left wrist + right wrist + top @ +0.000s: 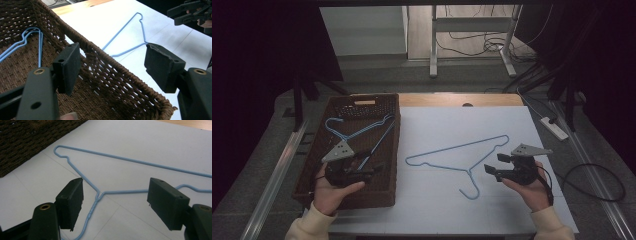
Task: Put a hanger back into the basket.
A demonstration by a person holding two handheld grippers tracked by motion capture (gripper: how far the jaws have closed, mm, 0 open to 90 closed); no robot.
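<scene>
The hanger (pixel 462 162), a thin blue wire one, lies flat on the white surface (pixel 512 125), just right of the basket (pixel 389 197), with its hook turned toward the person and its long bar running away up and to the right. Nothing touches it.

The right gripper (pixel 493 164) hangs low over the surface just right of the hanger's neck, held in the person's right hand (pixel 532 190). Its jaws stand wide apart and hold nothing. In the right gripper view (pixel 115 203) the twisted neck of the hanger (pixel 96 197) sits between the two black pads, nearer the left one, and the wire lies on the surface below them, not pinched.

The left gripper (pixel 372 162) is over the basket, held in the left hand (pixel 329 192). Its jaws are also spread wide, with nothing between them. In the left gripper view (pixel 112 67) one pad hovers inside the basket and the other sits out past the woven rim (pixel 120 70), so the gripper straddles the basket's right wall without clearly touching it.

More blue hangers (pixel 357 131) lie in the basket toward its far end, overlapping one another. They show again at the left edge of the left gripper view (pixel 25 41), resting on the woven bottom, well apart from the pads.
</scene>
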